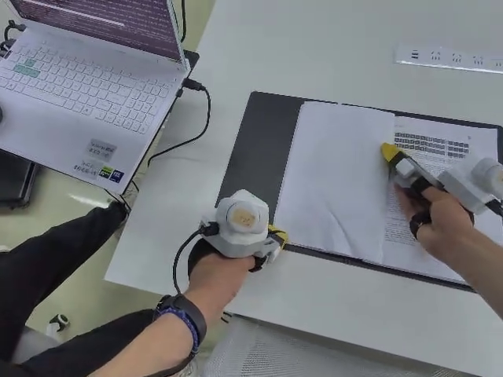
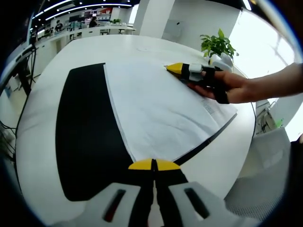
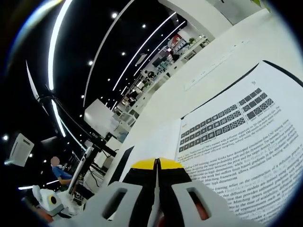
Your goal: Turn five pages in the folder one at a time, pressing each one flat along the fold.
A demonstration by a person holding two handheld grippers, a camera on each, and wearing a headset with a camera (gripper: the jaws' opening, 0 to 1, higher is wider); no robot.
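- Left gripper (image 1: 277,234): its yellow-tipped jaws are pressed fully together with nothing between them, as the left gripper view (image 2: 154,164) shows plainly
- Its tips sit at the near edge of the folder (image 1: 255,149), just where the bottom of the blank page (image 1: 338,173) meets the black cover; the left hand (image 1: 224,275) grips it from behind, with a dark wristband (image 1: 185,310) on the wrist
- Right gripper (image 1: 389,151): its jaws are also closed tight and hold nothing, seen in its own view (image 3: 157,164)
- Its yellow tip is lowered to the fold, on the line between the blank page and the printed page (image 1: 440,149), and seems to touch the paper; the right hand (image 1: 440,224) lies over the printed page behind it
- The folder lies open and flat on the white table (image 1: 330,39), black inner cover to the left, blank page in the middle, printed page with a grid of small dark figures to the right
- An open laptop (image 1: 86,78) stands well apart at the table's left end, with a black cable (image 1: 200,118) running from its side
- A white power strip (image 1: 448,57) lies beyond the folder
- A potted plant (image 2: 218,45) stands behind the right gripper in the left gripper view
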